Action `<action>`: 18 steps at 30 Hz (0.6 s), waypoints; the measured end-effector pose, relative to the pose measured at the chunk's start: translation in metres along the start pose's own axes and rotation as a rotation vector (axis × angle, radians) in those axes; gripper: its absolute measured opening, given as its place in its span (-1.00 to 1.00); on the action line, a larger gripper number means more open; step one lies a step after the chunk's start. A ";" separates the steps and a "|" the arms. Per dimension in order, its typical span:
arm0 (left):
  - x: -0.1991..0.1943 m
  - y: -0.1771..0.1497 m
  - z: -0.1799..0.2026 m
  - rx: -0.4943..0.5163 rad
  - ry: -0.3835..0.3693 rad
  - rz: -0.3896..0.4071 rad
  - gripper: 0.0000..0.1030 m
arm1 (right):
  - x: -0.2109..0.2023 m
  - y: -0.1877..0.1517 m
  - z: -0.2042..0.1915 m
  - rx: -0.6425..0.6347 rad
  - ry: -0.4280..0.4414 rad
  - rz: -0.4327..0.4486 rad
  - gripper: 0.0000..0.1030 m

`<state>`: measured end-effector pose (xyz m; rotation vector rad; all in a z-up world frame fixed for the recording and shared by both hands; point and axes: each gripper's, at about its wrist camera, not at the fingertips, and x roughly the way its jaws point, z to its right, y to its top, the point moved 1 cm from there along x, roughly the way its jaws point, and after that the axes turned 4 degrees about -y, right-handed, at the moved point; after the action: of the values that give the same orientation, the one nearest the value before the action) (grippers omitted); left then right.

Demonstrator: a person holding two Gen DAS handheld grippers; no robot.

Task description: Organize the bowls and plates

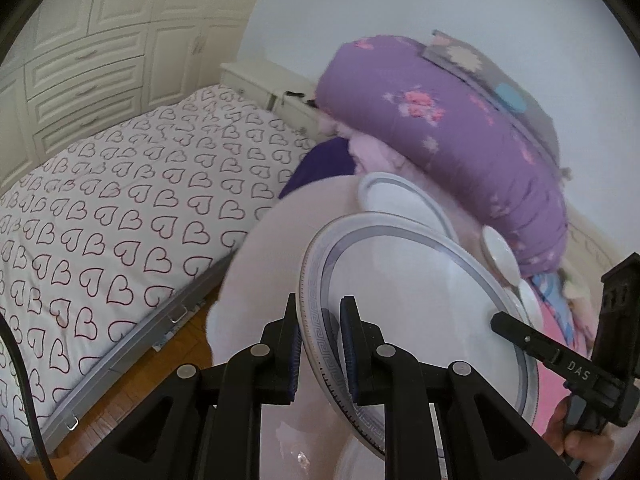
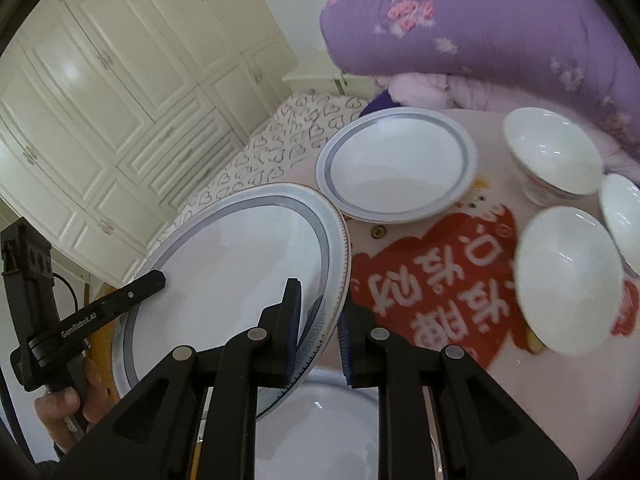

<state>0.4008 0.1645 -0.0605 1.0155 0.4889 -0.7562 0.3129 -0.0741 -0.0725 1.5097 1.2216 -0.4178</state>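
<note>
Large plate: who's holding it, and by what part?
Both grippers hold the large plate, jaws pinching its patterned rim on opposite sides.

near bowl (image 2: 570,280) motion-blurred, rightmost bowl (image 2: 624,220) cut by frame edge

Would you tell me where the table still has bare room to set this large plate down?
Free: the red print between the large plate and nearest bowl. Crowded: the far side, with the rimmed plate and other bowls.
</note>
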 end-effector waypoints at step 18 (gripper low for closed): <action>-0.038 -0.087 0.046 0.126 -0.007 -0.068 -0.70 | -0.060 -0.100 0.037 0.044 -0.044 0.013 -0.66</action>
<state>0.3107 0.1087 -0.0637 1.1170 0.4765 -0.8596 0.2158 -0.1470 -0.0895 1.5370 1.1748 -0.4699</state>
